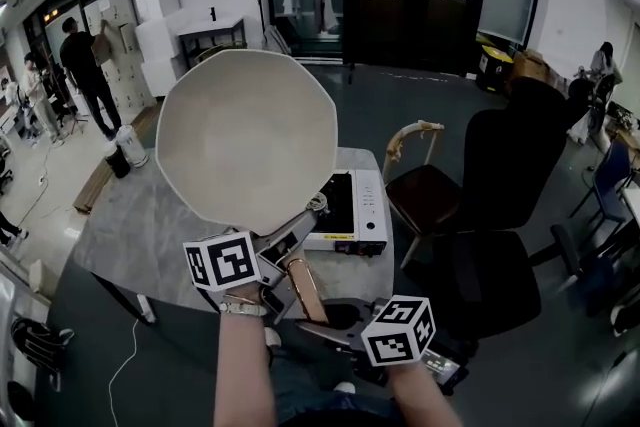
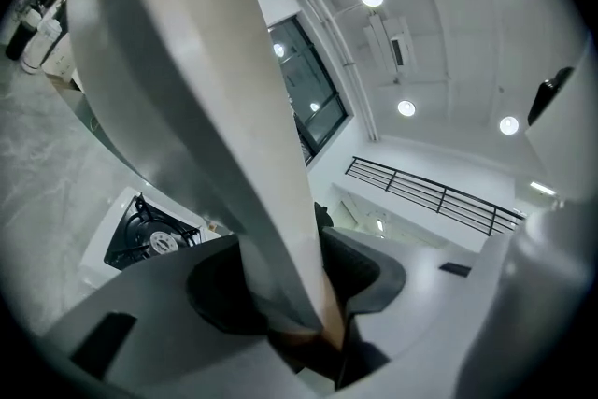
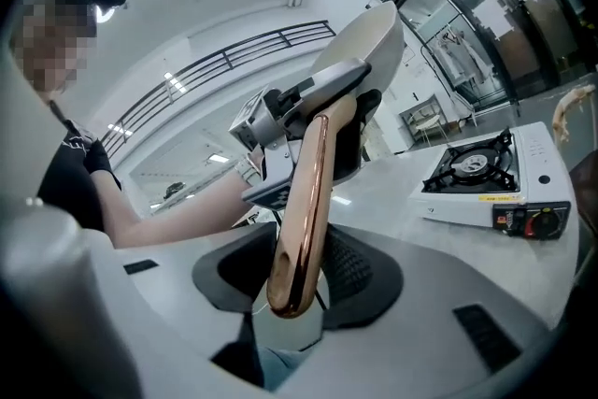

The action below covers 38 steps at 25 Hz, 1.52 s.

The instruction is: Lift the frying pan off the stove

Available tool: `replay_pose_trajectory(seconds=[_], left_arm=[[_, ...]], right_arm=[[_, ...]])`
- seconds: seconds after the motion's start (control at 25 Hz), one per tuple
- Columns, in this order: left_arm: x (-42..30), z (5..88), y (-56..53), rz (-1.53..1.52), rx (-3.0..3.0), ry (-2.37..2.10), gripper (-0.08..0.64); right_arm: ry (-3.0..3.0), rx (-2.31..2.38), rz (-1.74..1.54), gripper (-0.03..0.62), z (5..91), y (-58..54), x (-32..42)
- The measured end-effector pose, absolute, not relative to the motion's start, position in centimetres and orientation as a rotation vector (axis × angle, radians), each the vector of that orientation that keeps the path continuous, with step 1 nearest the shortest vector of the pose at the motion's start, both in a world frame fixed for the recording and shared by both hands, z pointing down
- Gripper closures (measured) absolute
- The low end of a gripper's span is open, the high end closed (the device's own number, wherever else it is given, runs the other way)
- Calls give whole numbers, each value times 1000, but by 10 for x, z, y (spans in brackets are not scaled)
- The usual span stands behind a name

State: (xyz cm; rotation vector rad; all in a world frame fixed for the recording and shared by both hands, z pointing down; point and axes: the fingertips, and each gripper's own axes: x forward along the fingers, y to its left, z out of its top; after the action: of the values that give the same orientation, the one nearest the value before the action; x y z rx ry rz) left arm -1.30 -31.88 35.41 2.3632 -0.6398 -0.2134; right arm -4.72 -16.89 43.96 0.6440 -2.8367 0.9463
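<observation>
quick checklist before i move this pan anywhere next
1. Clear of the stove: ok, the frying pan is held up and the burner is bare.
2. Grip of the left gripper: ok, jaws shut on the pan by the handle root.
3. Grip of the right gripper: ok, jaws shut on the handle end.
4. Pan level: not ok, tipped steeply.
5. Pan empty: ok.
6. Flame off: cannot tell.

From the head we look steeply down on the grey marble table (image 1: pixel 130 225). Each gripper view looks along its own jaws, very near the cream round frying pan (image 1: pixel 245 135); all three views share the white single-burner stove (image 1: pixel 355 210).
</observation>
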Motion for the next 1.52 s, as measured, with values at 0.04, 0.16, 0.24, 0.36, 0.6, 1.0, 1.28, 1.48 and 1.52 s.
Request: replay_pose_trajectory(seconds=[0.04, 0.16, 0.24, 0.36, 0.6, 1.0, 1.28, 1.48, 1.52], left_arm=[[-18, 355, -319, -222, 2351, -651, 377], [-35, 359, -321, -247, 2312, -687, 374], [-47, 361, -321, -273, 2289, -704, 373], [-61, 363, -319, -308, 2266, -716, 367], [-75, 369, -316, -298, 2267, -743, 362], [-80, 376, -317, -278, 2255, -761, 362], [-76, 374, -317, -257, 2270, -760, 362], [-72, 372, -318, -263, 2279, -753, 362], [-72, 371, -318, -264, 2280, -752, 362]], right_arm=[[-2849, 628, 962, 430, 438, -168, -50], [-2874, 575, 976, 428, 436, -166, -59], [-2886, 534, 960, 422, 433, -165, -66], [-2903, 491, 957, 416, 429, -162, -73], [-2877, 494, 951, 416, 436, -159, -86], [-2865, 481, 989, 420, 441, -158, -91], [-2858, 498, 983, 422, 441, -159, -90], [-2869, 519, 971, 423, 441, -161, -86], [-2870, 522, 968, 423, 441, -162, -85]])
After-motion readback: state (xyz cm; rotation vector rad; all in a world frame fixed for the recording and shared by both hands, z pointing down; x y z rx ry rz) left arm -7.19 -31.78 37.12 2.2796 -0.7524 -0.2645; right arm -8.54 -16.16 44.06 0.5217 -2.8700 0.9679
